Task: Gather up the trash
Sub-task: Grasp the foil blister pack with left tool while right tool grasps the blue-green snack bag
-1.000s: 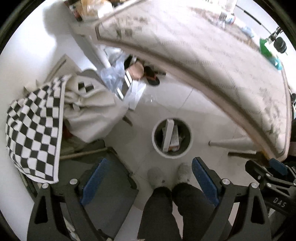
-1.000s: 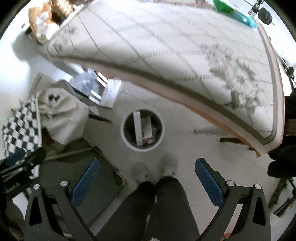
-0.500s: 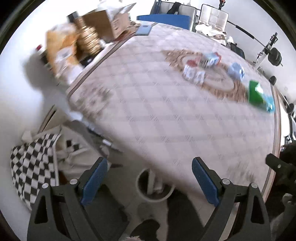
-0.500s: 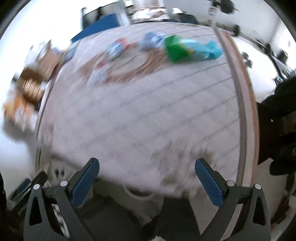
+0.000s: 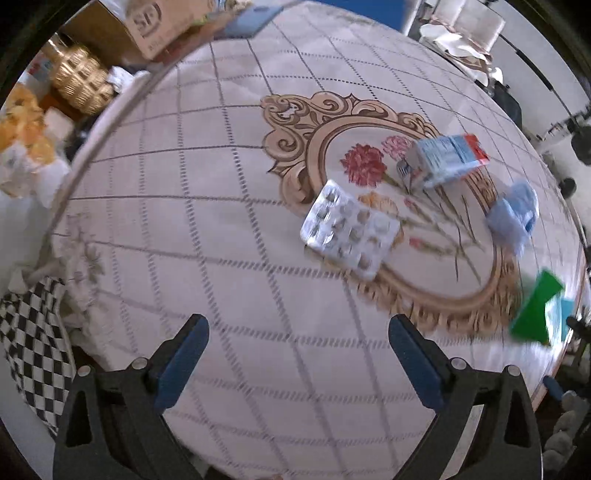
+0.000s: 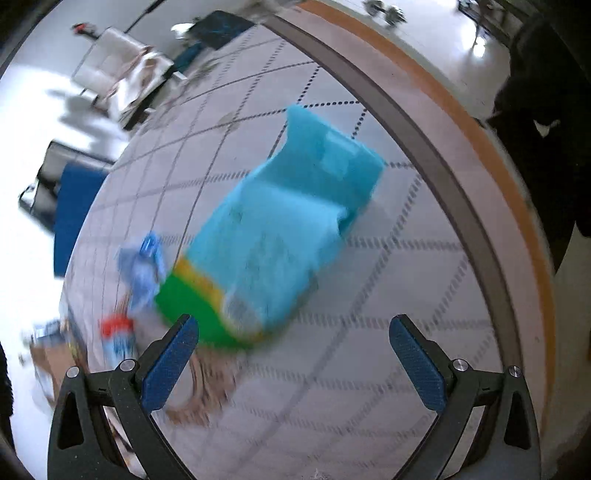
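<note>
My left gripper [image 5: 297,356] hangs over the patterned table with its jaws opening and nothing between them. Ahead of it lie a silver blister pack [image 5: 349,230], a small blue-and-red carton [image 5: 445,158], a crumpled blue wrapper [image 5: 513,216] and a green-and-blue bag [image 5: 537,314]. My right gripper [image 6: 293,360] is open and empty just short of that blue bag with the green and yellow end [image 6: 280,229], which lies flat on the cloth. The crumpled blue wrapper [image 6: 142,269] and the carton [image 6: 118,338] show blurred to its left.
The table edge with a brown rim [image 6: 476,155] curves past on the right. A cardboard box [image 5: 147,26] and a gold woven basket [image 5: 81,79] stand beyond the far left corner. A checkered cloth [image 5: 29,343] hangs at the left. Chairs [image 6: 114,70] stand beyond the table.
Both grippers swung from above the white floor bin up over the table. The bin and the person's legs left view. The right gripper rolled and now faces the blue bag.
</note>
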The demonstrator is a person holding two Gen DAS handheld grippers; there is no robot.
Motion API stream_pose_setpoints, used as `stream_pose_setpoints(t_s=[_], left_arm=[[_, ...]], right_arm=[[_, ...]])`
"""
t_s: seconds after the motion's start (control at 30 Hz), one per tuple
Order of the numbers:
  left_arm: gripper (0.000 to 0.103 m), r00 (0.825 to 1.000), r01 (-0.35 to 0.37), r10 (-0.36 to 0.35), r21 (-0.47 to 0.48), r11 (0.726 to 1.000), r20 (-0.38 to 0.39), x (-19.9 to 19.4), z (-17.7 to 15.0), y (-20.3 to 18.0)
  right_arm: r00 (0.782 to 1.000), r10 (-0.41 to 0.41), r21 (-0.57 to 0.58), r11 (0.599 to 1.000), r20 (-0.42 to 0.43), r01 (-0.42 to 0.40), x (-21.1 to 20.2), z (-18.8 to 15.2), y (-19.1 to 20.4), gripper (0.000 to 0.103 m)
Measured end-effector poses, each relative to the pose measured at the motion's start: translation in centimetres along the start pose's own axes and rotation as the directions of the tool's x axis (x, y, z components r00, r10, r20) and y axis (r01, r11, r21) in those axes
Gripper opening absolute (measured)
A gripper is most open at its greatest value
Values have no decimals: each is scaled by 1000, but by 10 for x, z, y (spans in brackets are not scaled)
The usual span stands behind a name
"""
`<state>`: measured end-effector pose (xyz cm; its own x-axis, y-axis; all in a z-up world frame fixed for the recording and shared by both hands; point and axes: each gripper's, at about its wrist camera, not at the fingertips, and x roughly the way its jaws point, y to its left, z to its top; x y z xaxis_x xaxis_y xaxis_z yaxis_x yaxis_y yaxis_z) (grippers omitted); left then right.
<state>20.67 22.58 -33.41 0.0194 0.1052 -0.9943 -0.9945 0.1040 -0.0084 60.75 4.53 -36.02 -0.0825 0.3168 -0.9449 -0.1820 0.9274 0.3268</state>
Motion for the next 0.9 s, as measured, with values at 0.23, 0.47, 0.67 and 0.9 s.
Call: stream_pose_setpoints(t_s=[0.23,0.47,0.67,0.9], left_arm=[[99,999,-25,33,179,984,-40,39,35,-28],[99,996,-5,31,298,954,-83,61,51,-42],[73,998,29,-7,325,945,-69,59,55,-46],[66,999,11,0,353,935,-32,47,48,-51]], right_arm=[[999,-19,-12,1000,-44,18,37,14,27,103],[999,-33,-50,998,-35,31,50,17,50,103],[1000,-29,-84,996,-2,28,40,13,57,74],[999,33,-124,992,28,-29,23,6,57,43]])
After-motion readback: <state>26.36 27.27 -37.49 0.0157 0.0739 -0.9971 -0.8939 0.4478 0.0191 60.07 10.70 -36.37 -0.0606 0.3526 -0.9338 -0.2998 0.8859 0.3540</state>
